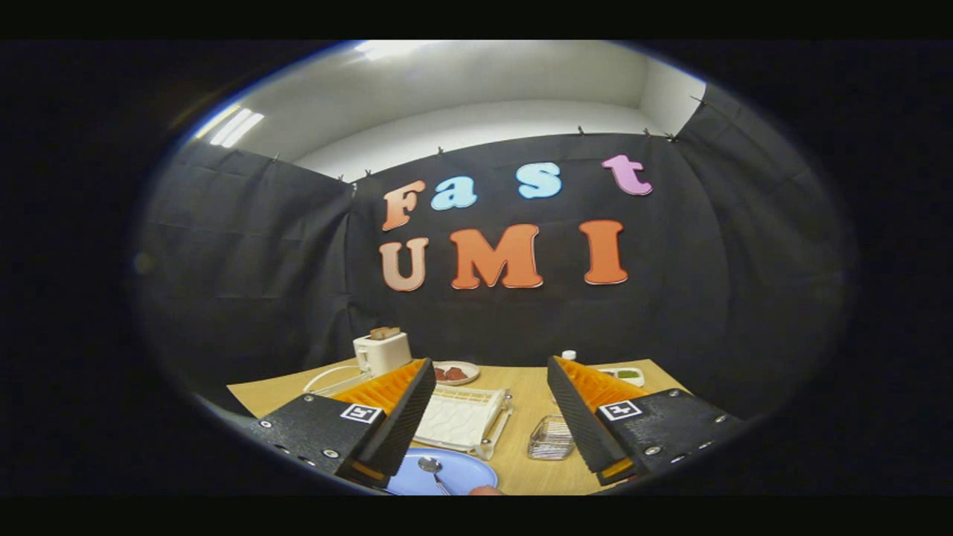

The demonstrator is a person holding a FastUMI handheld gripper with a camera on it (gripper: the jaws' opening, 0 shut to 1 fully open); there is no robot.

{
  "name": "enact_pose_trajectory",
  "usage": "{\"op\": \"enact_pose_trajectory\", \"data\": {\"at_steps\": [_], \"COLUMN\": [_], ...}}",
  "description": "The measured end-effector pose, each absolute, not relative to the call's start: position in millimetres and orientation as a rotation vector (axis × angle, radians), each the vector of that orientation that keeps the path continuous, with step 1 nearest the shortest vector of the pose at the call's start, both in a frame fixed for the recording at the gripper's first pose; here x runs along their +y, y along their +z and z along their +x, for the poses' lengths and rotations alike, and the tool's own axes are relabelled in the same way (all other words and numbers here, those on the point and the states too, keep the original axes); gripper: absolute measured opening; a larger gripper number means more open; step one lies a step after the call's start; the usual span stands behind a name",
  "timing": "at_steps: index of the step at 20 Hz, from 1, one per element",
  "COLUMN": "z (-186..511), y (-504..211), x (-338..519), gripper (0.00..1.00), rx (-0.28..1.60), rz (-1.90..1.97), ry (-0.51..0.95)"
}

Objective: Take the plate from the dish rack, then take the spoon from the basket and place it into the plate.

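My tongs (491, 417) are spread wide w/ nothing between the fingers, raised above the table (521, 465) and looking level toward the back wall. Judging by that, they're free, not carrying anything.

Just below and between the fingers, nearest me: the blue plate (465, 476), flat on the table, w/ the spoon (430, 469) lying in it, bowl end toward the far side, handle running back toward me. So plate is out of the rack and spoon sits in the plate; I'd say the task's main steps look done. A small pinkish bit at the plate's near rim could be a fingertip, can't tell.

Just beyond the plate, between the fingers: the white dish rack (461, 418), no plate standing in it. To its right, close to the right finger: the wire basket (551, 438), looks empty, though it's small in view.

Further back: a toaster (381, 351) w/ toast poking up on the left, a small dish (456, 372) w/ something reddish-brown, and a white tray (625, 374) w/ green bits on the right, well apart from the work area.
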State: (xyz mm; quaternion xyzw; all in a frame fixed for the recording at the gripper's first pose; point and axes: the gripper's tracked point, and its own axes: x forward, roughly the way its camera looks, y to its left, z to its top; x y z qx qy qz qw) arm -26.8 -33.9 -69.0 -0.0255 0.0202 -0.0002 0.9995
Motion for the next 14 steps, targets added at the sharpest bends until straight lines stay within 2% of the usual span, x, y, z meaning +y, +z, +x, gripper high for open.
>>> {"op": "enact_pose_trajectory", "data": {"at_steps": [5, 14], "z": [-31, -33], "y": [-52, -46], "x": [-32, -19], "gripper": [0.92, 0.95], "rx": [0.023, 0.002], "rz": [-0.047, -0.043], "ry": [-0.059, -0.063]}}
